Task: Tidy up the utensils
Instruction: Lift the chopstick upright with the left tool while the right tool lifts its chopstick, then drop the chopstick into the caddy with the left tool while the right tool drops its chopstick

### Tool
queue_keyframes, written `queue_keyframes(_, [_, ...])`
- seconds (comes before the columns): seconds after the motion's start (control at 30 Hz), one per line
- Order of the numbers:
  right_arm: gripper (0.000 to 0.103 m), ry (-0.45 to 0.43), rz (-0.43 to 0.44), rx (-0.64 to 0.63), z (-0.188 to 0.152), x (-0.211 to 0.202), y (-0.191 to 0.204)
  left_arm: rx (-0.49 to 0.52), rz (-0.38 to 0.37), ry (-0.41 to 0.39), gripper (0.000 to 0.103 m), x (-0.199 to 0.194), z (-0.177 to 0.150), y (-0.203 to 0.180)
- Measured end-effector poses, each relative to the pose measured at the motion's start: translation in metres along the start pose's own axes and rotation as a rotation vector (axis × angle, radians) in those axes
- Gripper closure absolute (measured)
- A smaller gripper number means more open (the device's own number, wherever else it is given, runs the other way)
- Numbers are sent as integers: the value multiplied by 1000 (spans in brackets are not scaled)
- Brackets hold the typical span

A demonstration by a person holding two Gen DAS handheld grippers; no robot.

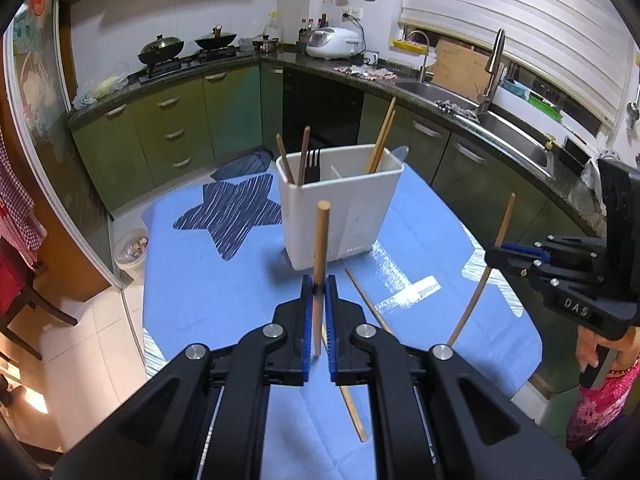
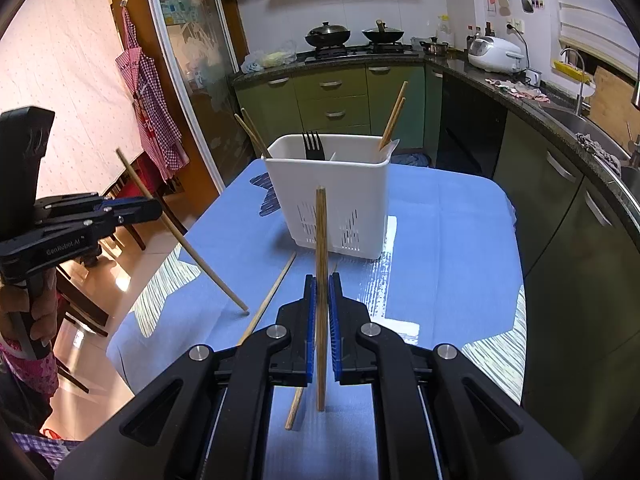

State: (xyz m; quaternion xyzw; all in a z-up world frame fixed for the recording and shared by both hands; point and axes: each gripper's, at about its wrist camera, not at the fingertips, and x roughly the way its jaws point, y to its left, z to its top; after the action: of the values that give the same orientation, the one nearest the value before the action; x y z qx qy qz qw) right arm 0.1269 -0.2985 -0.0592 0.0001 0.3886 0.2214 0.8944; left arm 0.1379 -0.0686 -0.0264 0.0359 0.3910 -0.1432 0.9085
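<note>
So on my left side, the left gripper (image 1: 319,283) is clamping a light wooden chopstick (image 1: 320,240), pads pinched tight on it partway up, and it's standing nearly upright with its tip hanging clear above the blue tablecloth (image 1: 208,300). From my right wrist view that same gripper (image 2: 154,209) is showing at the left edge, with its chopstick (image 2: 192,248) slanting down toward the cloth; whether the tip is touching there I can't tell.

Moving toward the middle, one more chopstick (image 1: 356,360) is lying loose on the cloth, running diagonally under the left gripper's fingers.

Behind it the white utensil holder (image 1: 340,216) is sitting upright near the middle of the table. It's already holding a dark pair of chopsticks (image 1: 296,156) in the left compartment, a black fork (image 1: 313,166) next to them, and a lighter pair (image 1: 382,140) leaning out of the right side.

Over on the right, the right gripper (image 2: 322,292) is clenching a darker wooden chopstick (image 2: 321,240), also about vertical, lifted off the table. In the left view that gripper (image 1: 494,255) is off to the right, well apart from the holder, a hand (image 1: 596,352) wrapped around its handle.
</note>
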Motion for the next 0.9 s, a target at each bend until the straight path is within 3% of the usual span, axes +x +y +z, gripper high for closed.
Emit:
queue_keyframes(0.2, [96, -5, -1, -1, 1, -3, -1, 22, -32, -23, 97, -9, 25, -10])
queue_keyframes(0.53, [96, -15, -6, 15, -1, -9, -11, 61, -44, -163, 97, -35, 96, -31])
queue_keyframes(0.9, [96, -21, -2, 28, -4, -12, -20, 29, 12, -257, 97, -26, 166, -32])
